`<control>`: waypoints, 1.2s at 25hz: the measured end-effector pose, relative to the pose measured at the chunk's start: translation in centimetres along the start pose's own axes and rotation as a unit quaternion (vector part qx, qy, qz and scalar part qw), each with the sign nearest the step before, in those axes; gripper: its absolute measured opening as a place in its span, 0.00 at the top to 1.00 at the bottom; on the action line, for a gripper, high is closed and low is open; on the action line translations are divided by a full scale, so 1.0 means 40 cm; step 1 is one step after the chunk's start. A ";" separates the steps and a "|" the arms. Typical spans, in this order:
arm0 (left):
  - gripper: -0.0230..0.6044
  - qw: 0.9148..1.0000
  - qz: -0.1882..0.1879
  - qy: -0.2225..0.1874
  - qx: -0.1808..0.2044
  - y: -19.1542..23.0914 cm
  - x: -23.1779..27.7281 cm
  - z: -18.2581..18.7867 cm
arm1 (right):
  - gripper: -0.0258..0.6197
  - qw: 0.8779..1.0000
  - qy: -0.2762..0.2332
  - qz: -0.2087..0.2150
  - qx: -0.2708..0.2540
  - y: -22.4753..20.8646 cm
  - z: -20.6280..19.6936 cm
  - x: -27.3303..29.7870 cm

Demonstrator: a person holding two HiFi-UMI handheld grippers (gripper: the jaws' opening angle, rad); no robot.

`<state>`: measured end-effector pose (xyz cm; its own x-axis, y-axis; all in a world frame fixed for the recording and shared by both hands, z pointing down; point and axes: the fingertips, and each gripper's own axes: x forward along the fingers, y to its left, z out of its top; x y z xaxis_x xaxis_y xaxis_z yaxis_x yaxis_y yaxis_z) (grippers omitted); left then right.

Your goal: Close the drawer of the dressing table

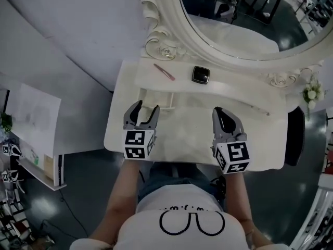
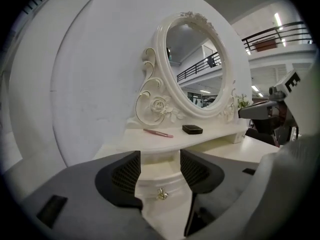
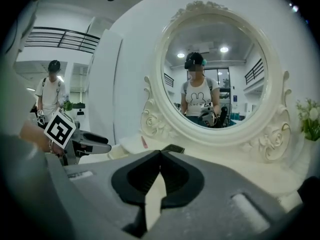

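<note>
Left hand-held gripper (image 1: 147,107), jaws apart, faces the drawer (image 2: 159,181) knob (image 2: 162,194), a push likely next; right hand-held gripper (image 1: 217,110) closed.

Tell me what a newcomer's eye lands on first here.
The oval mirror in its carved white frame dominates the back of the white dressing table. On the shelf below it lie a slim pink stick and a square black compact. The left gripper stands open facing the gold knob of a small white drawer; the right gripper is shut.
</note>
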<state>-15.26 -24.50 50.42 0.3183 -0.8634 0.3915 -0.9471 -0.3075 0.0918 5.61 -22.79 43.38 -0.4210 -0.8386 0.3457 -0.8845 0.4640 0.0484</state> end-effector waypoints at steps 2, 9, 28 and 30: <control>0.57 1.000 -0.003 0.008 -0.009 -0.001 0.004 -0.032 | 0.96 1.000 0.008 -0.002 0.001 0.010 -0.017 0.005; 0.57 0.998 0.000 0.057 -0.033 0.000 0.018 -0.160 | 0.96 0.999 0.039 -0.002 0.000 0.043 -0.076 0.016; 0.81 0.994 0.006 0.101 -0.034 0.001 0.048 -0.220 | 0.96 0.998 0.053 -0.015 -0.012 0.053 -0.088 0.009; 0.81 0.995 0.003 0.098 -0.036 -0.001 0.050 -0.209 | 0.96 0.999 0.051 -0.016 -0.012 0.052 -0.084 0.011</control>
<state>-14.91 -22.86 58.84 0.3043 -0.7691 0.5621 -0.9520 -0.2664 0.1510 4.25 -21.23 46.77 -0.3684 -0.8207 0.4368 -0.8918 0.4447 0.0836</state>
